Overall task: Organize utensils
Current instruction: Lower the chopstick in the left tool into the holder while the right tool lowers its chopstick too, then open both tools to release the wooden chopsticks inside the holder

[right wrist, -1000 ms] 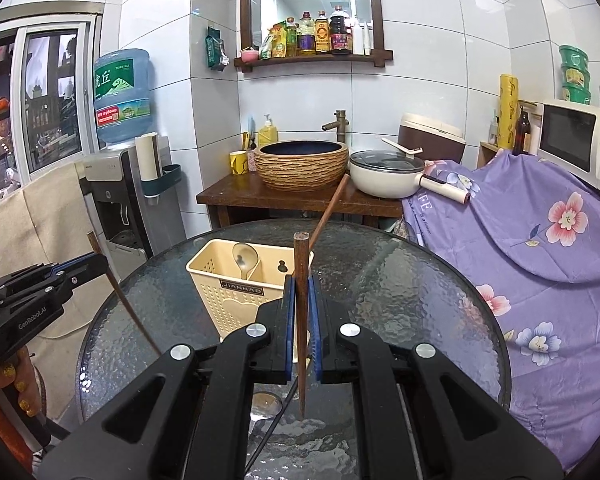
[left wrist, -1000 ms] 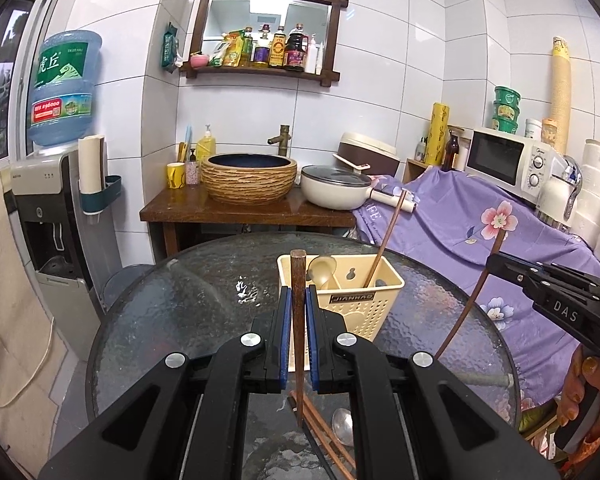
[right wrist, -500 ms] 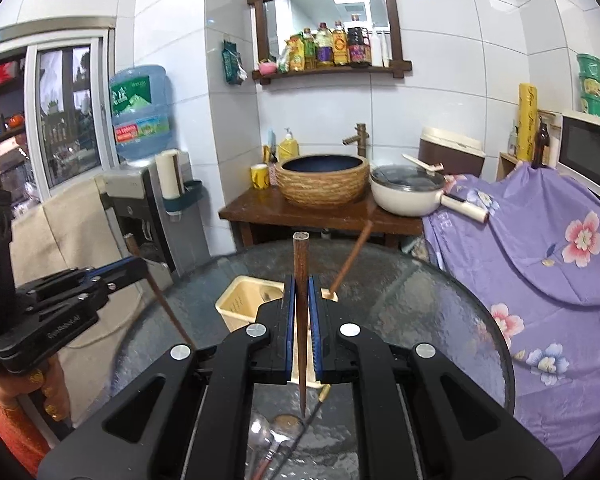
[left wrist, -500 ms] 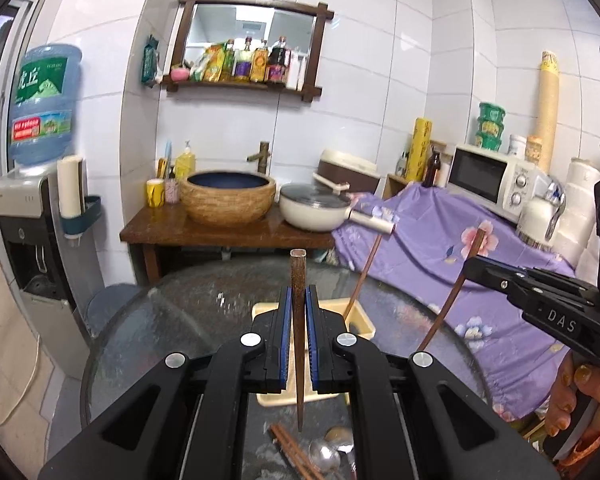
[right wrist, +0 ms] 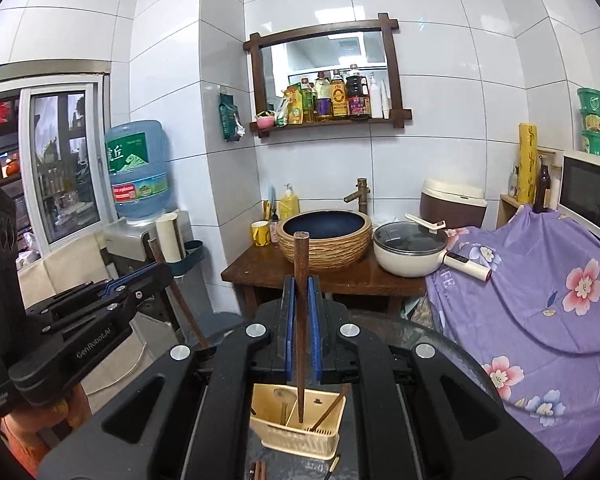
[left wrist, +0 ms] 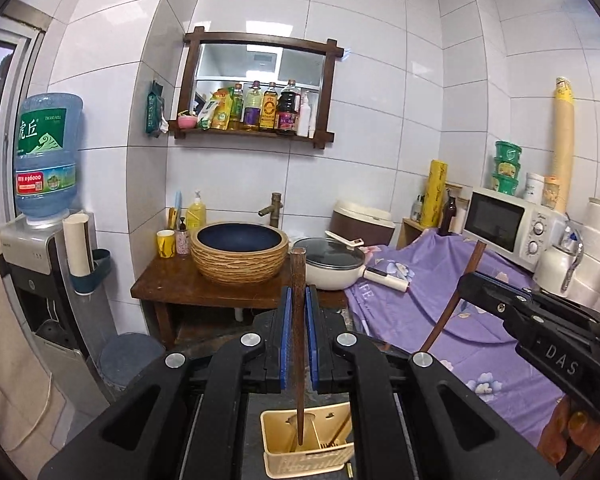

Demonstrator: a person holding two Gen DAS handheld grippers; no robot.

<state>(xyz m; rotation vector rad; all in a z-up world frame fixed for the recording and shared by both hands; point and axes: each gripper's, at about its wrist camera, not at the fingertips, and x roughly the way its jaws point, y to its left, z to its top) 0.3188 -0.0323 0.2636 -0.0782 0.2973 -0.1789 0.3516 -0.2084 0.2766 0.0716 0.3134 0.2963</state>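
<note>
My left gripper (left wrist: 299, 300) is shut on a dark brown chopstick (left wrist: 298, 268) that stands upright, its thin tip hanging over the yellow utensil basket (left wrist: 308, 460) on the glass table. My right gripper (right wrist: 301, 292) is shut on a second chopstick (right wrist: 301, 252), also upright, with its tip above the same basket (right wrist: 296, 436). A spoon (right wrist: 281, 394) and a leaning chopstick (right wrist: 332, 408) stand inside the basket. Each gripper appears in the other's view: the right gripper (left wrist: 470, 282) at the right, the left gripper (right wrist: 162, 272) at the left.
More chopsticks (right wrist: 258, 470) lie on the round glass table (right wrist: 440, 344) in front of the basket. Behind it stand a wooden stand with a woven basin (right wrist: 324, 240) and a white pot (right wrist: 410, 252), a purple flowered cloth (right wrist: 540, 300) to the right, and a water dispenser (left wrist: 44, 240) to the left.
Both grippers have risen with their chopsticks still gripped. The basket has dropped from the middle of each view to the bottom, under the chopstick tips.
</note>
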